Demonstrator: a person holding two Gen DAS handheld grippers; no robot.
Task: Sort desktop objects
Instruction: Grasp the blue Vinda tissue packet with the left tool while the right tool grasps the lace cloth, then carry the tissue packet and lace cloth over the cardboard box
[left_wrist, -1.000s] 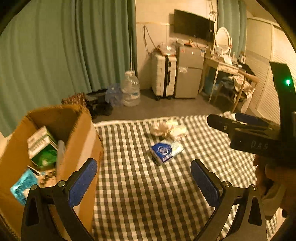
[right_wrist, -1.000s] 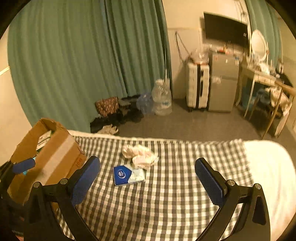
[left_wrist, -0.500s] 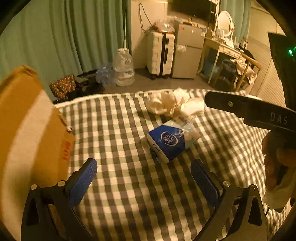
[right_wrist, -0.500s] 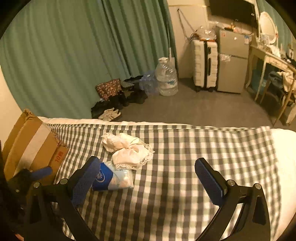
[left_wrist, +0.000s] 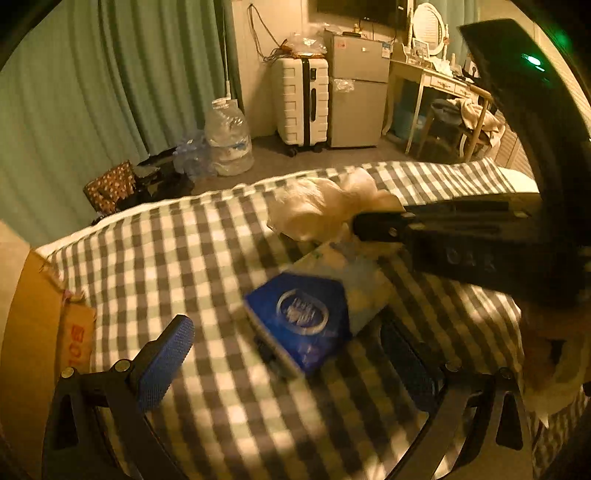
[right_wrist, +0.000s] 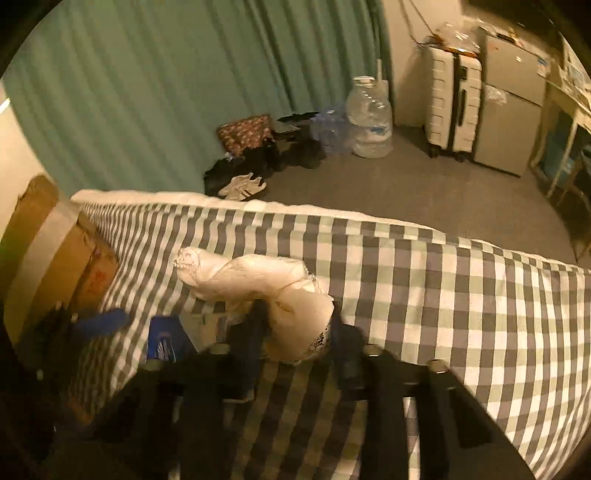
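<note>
A blue and clear tissue pack (left_wrist: 303, 314) lies on the checkered bed cover (left_wrist: 177, 258). My left gripper (left_wrist: 291, 354) hangs just over it, open, one blue pad on each side of the pack without touching it. Behind the pack sits a crumpled white lace-edged cloth (right_wrist: 258, 280). My right gripper (right_wrist: 297, 325) has come down on the cloth's near end, and its jaws are closing, with the fabric squeezed between the pads. In the left wrist view the right gripper's black body (left_wrist: 461, 229) reaches in from the right to the cloth (left_wrist: 321, 210).
A cardboard box (left_wrist: 33, 332) stands at the left edge of the bed. Beyond the bed's far edge the floor holds a big water jug (right_wrist: 369, 118), shoes (right_wrist: 243, 184), a white suitcase (right_wrist: 454, 99) and a small fridge (right_wrist: 509, 107). A hand (left_wrist: 546, 350) holds the right gripper.
Both grippers have sunk toward the bed and moved forward. The right jaws went from wide open to nearly closed around the white cloth. The left gripper now straddles the tissue pack.
</note>
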